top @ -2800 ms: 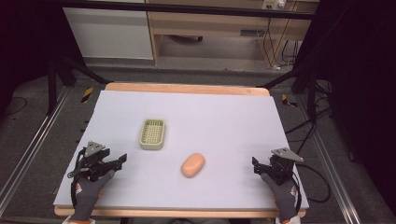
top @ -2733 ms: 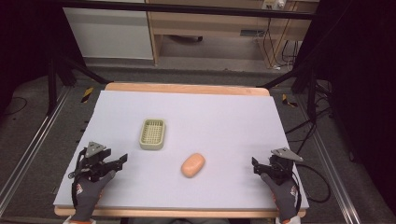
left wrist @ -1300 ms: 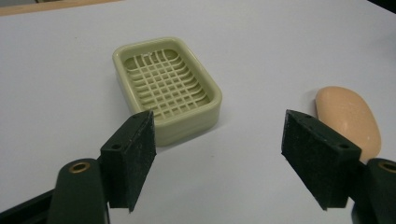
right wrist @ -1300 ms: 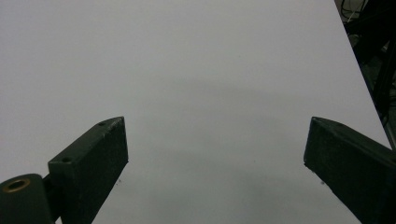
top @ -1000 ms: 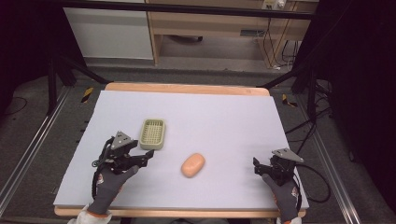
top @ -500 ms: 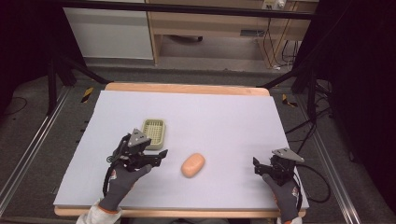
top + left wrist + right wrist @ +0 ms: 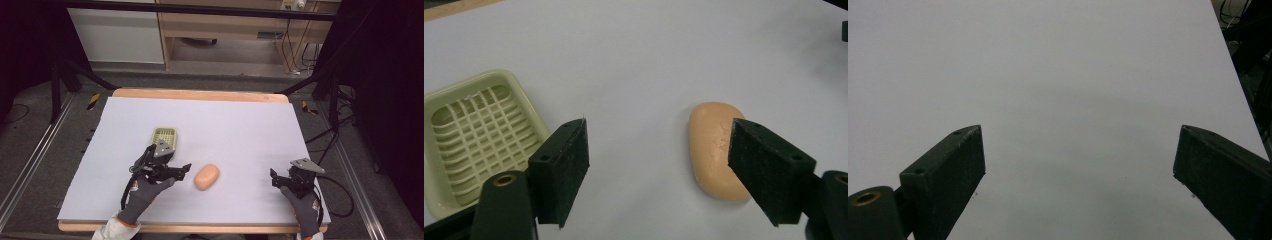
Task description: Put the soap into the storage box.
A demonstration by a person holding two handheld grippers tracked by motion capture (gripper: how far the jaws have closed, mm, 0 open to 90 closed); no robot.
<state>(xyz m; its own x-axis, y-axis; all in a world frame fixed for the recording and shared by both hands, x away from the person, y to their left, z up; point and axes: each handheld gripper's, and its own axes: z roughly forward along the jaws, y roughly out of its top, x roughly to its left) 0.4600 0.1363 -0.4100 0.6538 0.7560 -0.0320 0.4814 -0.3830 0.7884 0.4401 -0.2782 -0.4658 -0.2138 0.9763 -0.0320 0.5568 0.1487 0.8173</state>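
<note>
While both stand released, left gripper (image 7: 659, 172) nears soap (image 7: 716, 149), embossed mark unreadable.

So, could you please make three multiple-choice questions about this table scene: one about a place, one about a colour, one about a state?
1. Where is the soap relative to the left gripper?
A. Beside its jaw tips, on the table
B. Inside the dish
C. Under the right gripper

2. What colour is the dish?
A. Blue
B. Pale green
C. Black

3. What is the state of the left gripper?
A. Shut on the soap
B. Shut on the dish
C. Open, holding nothing

Answers: 1 A, the high view shows the soap lying just past the jaw tips. 2 B, the left gripper view shows a pale green grid dish. 3 C, the jaws stand wide apart, with bare table between them.
</note>
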